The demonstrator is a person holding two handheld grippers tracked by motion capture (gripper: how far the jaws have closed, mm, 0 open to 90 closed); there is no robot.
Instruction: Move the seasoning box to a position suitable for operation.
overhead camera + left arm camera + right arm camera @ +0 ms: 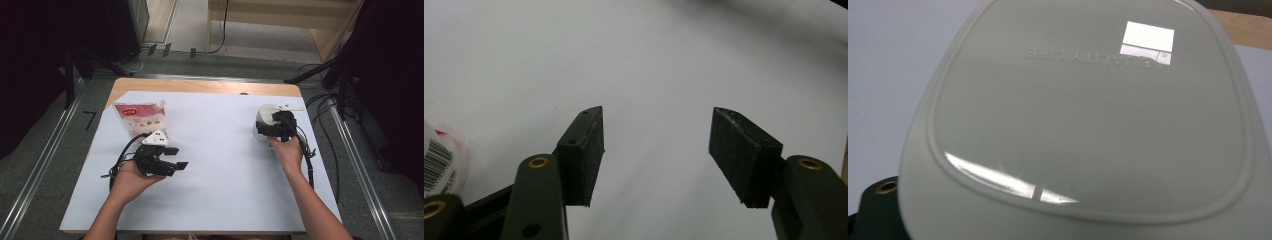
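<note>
your left gripper (pixel 172 159) lies low over the white sheet (pixel 220 170) that covers the tabletop, toward its left edge, with your left hand (pixel 131 181) under it. its jaws stand well apart with nothing but bare sheet between them; the left gripper view shows both dark pads (pixel 589 150) clean and released. just behind it, nearer the far left corner, a snack pouch (pixel 141 119) with a red label stands upright, and a strip of its barcode shows at the left margin of the left gripper view. the pouch sits just beside the gripper's grey plate, and you cannot tell from above whether the two touch.

your right gripper (pixel 276 127) is at the grey-white container (pixel 265 122) near the far right corner of the sheet, with your right hand (pixel 289 150) behind it. the right gripper view looks straight onto the container's smooth lid (pixel 1088 115), with raised lettering and a bright reflection. the jaws themselves are hidden there, so you cannot tell whether they press on the container or stand free of it. the container rests on the sheet, well apart from the pouch.
</note>
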